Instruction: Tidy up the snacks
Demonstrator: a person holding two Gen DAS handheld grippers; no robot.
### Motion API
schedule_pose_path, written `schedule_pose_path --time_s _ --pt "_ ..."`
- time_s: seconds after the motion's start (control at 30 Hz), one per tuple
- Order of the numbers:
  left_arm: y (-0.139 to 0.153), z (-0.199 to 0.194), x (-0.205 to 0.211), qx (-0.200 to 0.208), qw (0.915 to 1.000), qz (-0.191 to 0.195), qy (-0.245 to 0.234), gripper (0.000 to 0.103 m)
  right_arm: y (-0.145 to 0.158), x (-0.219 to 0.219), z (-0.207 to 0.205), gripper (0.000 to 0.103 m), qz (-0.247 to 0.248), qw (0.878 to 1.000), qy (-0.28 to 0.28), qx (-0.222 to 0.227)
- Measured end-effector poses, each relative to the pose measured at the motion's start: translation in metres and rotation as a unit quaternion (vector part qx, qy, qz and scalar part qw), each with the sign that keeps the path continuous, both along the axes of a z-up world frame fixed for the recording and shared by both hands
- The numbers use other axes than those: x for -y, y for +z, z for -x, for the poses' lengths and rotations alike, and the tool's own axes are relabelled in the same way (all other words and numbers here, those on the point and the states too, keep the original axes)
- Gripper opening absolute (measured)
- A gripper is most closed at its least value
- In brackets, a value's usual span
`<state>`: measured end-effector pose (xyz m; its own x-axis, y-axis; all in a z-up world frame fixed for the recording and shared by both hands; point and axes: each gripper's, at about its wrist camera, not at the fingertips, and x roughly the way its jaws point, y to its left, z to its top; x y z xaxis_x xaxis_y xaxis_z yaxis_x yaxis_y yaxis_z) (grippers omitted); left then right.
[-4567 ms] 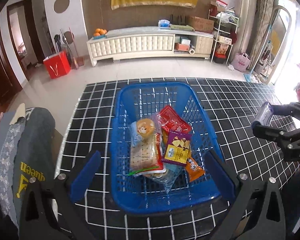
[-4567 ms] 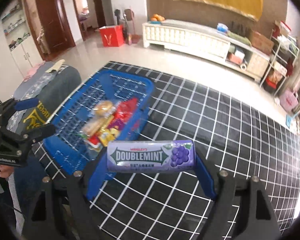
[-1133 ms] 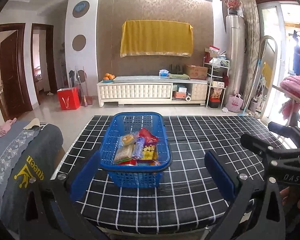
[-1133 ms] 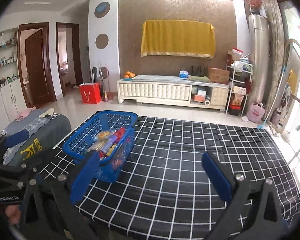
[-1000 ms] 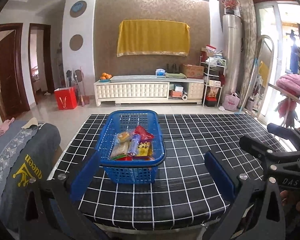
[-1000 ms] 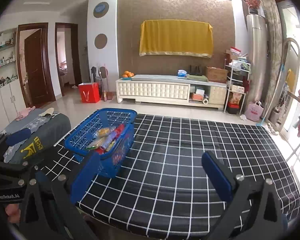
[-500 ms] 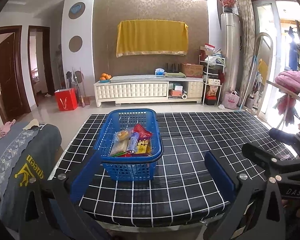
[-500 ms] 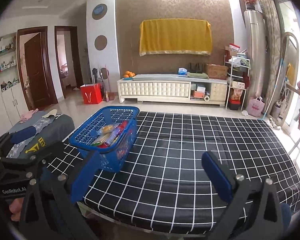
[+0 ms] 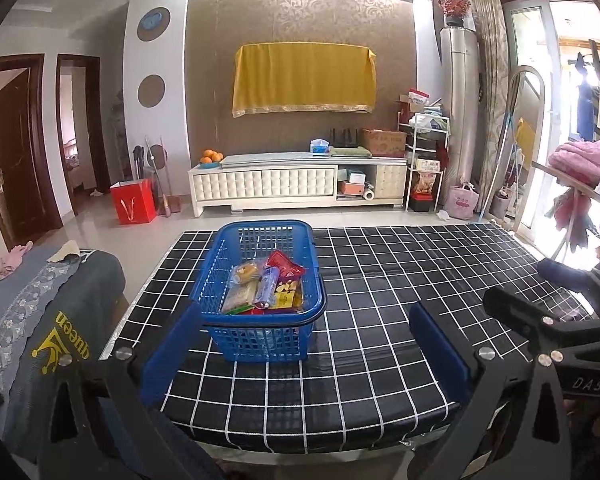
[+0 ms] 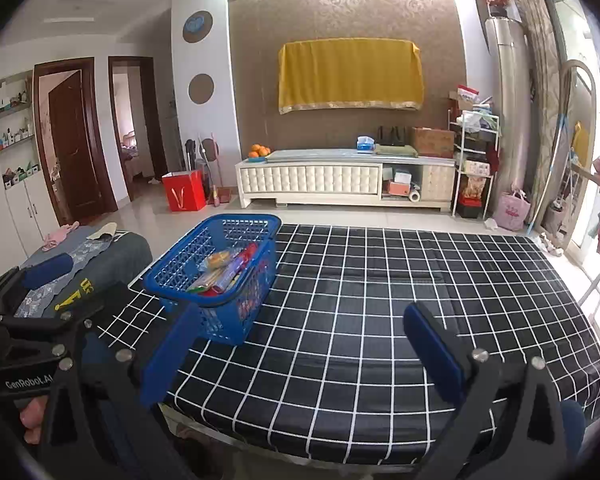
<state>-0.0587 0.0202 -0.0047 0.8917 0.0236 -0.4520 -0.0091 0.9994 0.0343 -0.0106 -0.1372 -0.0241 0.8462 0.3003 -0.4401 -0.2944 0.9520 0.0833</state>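
Both my left gripper (image 9: pixel 306 350) and right gripper (image 10: pixel 304 350) have jaws wide apart, empty. Snacks (image 9: pixel 266 286) sit piled in the blue basket (image 9: pixel 260 342) on the checkered worktop (image 9: pixel 380 300); lower packets are hidden.

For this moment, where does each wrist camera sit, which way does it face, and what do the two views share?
Left wrist: on the left gripper, open, pulled back from the table's near edge, facing the blue basket head-on; the right gripper shows at right.
Right wrist: on the right gripper, open, facing the checked table; basket at left, left gripper and fingers at lower left.
Shared: basket, table, yellow cloth, white cabinet.
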Motion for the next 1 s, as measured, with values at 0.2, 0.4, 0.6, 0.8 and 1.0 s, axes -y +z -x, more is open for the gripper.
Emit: schedule_pose_path --time_s 0.2,0.4,0.6,0.8,1.0 --pt "-0.0005 0.0007 -0.0010 -0.002 1.0000 0.000 0.002 0.103 -0.0011 -0.0024 0.0006 0.103 0.003 1.000 -0.004 0.001" --pt "-0.0007 0.0004 -0.0012 -0.003 1.0000 0.001 0.004 0.103 -0.0031 -0.0032 0.0002 0.103 -0.002 1.000 -0.003 -0.006" --pt "-0.0017 -0.0021 -0.0008 -0.008 0.9999 0.005 0.008 0.103 -0.0039 -0.0052 0.0011 0.103 -0.003 1.000 -0.003 -0.009" --pt "-0.0025 -0.0016 -0.0015 -0.008 0.9999 0.007 0.009 0.103 -0.0038 -0.0061 0.0014 0.103 -0.010 1.000 -0.002 -0.012" --pt "-0.0019 -0.0012 -0.0026 -0.008 0.9999 0.004 0.007 0.103 -0.0040 -0.0066 0.0026 0.103 -0.009 1.000 -0.005 -0.011"
